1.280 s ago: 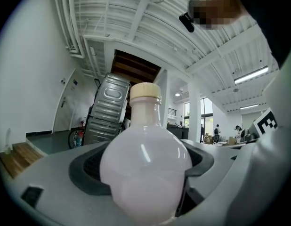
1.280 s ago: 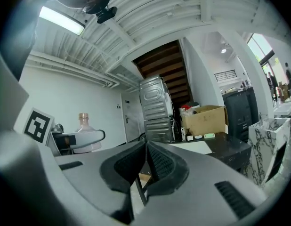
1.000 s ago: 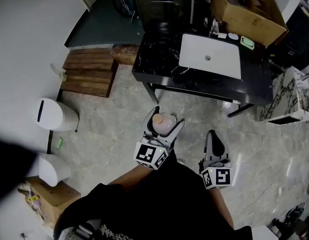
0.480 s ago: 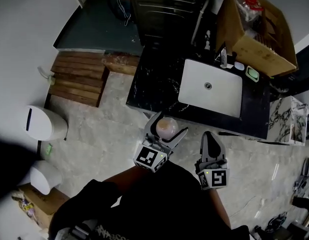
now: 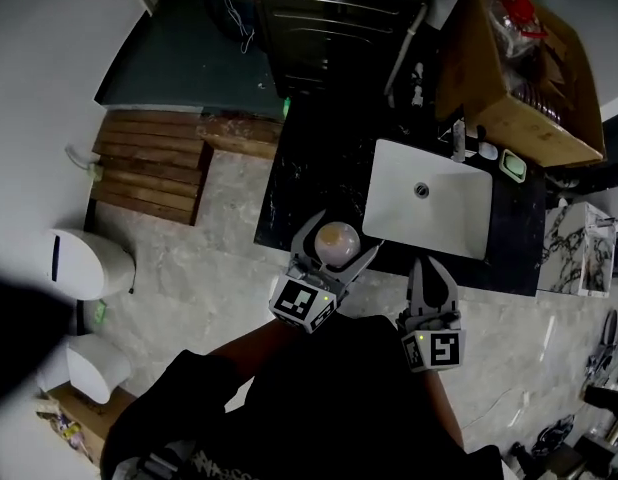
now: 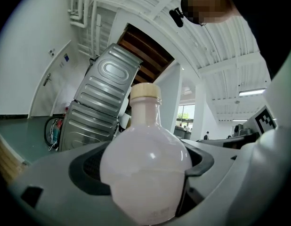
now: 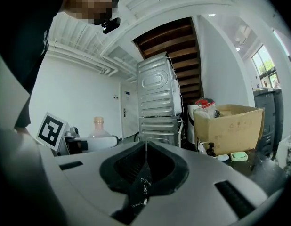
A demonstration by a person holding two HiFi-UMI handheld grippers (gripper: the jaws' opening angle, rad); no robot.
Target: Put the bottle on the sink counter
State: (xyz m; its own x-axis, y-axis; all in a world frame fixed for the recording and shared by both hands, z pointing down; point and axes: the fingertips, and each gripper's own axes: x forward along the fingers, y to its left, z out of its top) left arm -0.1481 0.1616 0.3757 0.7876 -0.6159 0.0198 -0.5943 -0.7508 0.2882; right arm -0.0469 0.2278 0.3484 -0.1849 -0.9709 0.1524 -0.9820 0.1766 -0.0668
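A round-bellied, translucent pale pink bottle [image 6: 145, 166] with a beige cap is standing upright, its long axis vertical and its narrow neck pointing straight up. The left tool [image 5: 338, 236] is grasping it, one grey jaw pressing on each side of the wide belly. In the left gripper view the belly is filling the space between the jaws and the cap is rising above them. Seen from the head view, the bottle is showing its cap end-on and is lying over the near edge of a black, white-veined stone counter [image 5: 311, 158], just left of a white rectangular sink basin [image 5: 429, 208] sunk into it. Whether the bottle is touching the counter cannot be told.

An open brown cardboard box [image 5: 519, 68] is sitting at the far right of the counter, with a small green soap dish [image 5: 511, 168] just in front of it. Behind the counter a tall grey ribbed metal cabinet [image 7: 157, 95] is standing. The floor [image 5: 199, 278] is pale grey stone tile. Dark wooden planks [image 5: 149, 168] are lying on it to the left, and two white lidded bins [image 5: 84, 263] are standing against the white wall.

Both tools are reaching forward side by side from dark sleeves [image 5: 289, 398], held roughly level. The right tool [image 5: 429, 268] is clenched, its jaws meeting with nothing between them, just right of the left tool and near the counter's front edge below the basin.
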